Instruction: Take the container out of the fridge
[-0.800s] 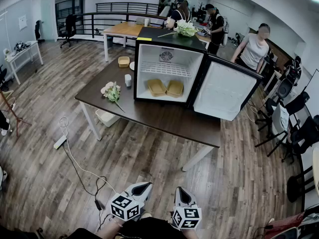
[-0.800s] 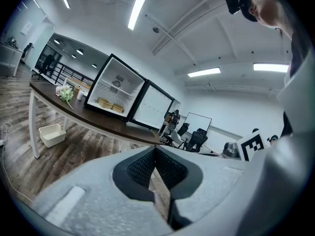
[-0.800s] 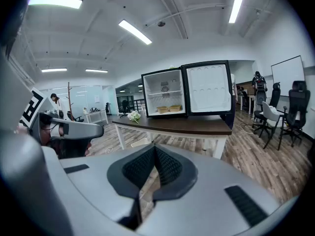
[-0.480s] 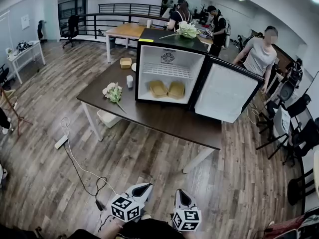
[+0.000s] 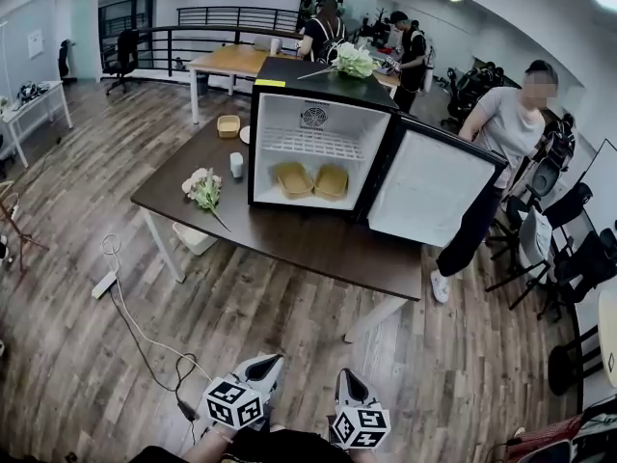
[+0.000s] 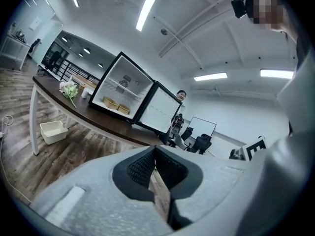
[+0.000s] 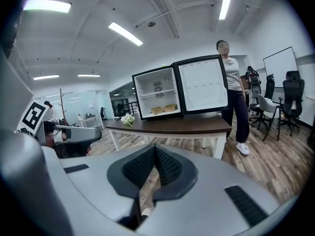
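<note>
Approach step, nothing grasped yet. Scanning from the left: flowers (image 5: pixel 203 189) and a white cup (image 5: pixel 236 165) sit on the table (image 5: pixel 318 249), with a tan tub (image 5: pixel 228 125) behind them, all left of the fridge (image 5: pixel 318 85). The fridge stands on the table, well ahead of both grippers across bare floor. Its door (image 5: pixel 429 186) is swung wide to the right, so no opening move is needed. Two tan containers lie side by side on the fridge floor under the wire shelf, the left container (image 5: pixel 293 179) and the right container (image 5: pixel 332 181), close together; I cannot tell whether they touch. The task does not say which one is meant. A person (image 5: pixel 501 133) stands just behind the door at the right. Left gripper (image 5: pixel 265 367): held low near the body, jaws closed pad to pad, nothing between them. Right gripper (image 5: pixel 349 384): just beside it, likewise closed and empty. Judgement: the task is barely begun. The next move calls for walking up to the table edge, spreading the jaws of one gripper, and reaching in level beneath the shelf to pinch a container by its rim or wall. The right gripper looks better placed for the right container, but it must pass clear of the door edge. The shelf sits low over the containers, so the lift-out should be shallow.
</note>
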Available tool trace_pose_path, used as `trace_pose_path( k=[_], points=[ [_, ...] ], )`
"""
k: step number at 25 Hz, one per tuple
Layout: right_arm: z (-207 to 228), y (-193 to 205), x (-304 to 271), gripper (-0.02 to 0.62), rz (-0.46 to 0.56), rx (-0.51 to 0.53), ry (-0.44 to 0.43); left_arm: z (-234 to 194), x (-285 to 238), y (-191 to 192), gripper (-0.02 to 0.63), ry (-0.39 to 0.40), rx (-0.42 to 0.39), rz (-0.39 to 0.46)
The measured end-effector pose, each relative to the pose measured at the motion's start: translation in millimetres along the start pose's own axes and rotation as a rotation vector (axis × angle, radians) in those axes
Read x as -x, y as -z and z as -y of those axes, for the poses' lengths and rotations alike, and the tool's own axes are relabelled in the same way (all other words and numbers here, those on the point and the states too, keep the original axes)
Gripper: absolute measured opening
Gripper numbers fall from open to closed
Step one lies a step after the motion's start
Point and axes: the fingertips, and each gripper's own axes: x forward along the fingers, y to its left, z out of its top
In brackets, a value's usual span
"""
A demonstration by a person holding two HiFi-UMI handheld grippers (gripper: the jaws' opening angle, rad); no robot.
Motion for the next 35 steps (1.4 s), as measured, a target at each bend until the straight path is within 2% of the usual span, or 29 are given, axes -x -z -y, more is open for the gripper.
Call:
trace_pose_path(
  k=[7,12,21,24,29,35],
  points=[
    [7.0,-25.5,-49.4,0.008,0.005,0.001,0.029,-39.3,-37.1,-26.2,0.008,0.0,0.01,-0.009],
    [5.1,-38.2,-85.8,0.008,0.008,-0.035,0.064,-74.6,-57.6,-49.6,0.008,0.007,0.03,-0.031],
    [-4.5,-59.9,-144.1,0.008,0.047,-0.06,0.152,-130.1,-95.5,-101.3,0.008,0.068,-0.043,-0.037],
    [-11.7,-66.2,-160.5,0.008,0.056,-0.06,0.161,-147.4,-103.9,-113.2,0.008,0.063,-0.054,-0.038],
    [-13.3,-74.4,-176.3,0.008,0.052,-0.057,0.167,-158.0,-112.4,-122.2,0.008,0.058,-0.093,-0.041],
    [-9.7,-75.8,-199.0,0.008,0.028,-0.071,0.152,-170.5,-126.1,-123.5,0.008,0.042,-0.076,-0.055]
  ],
)
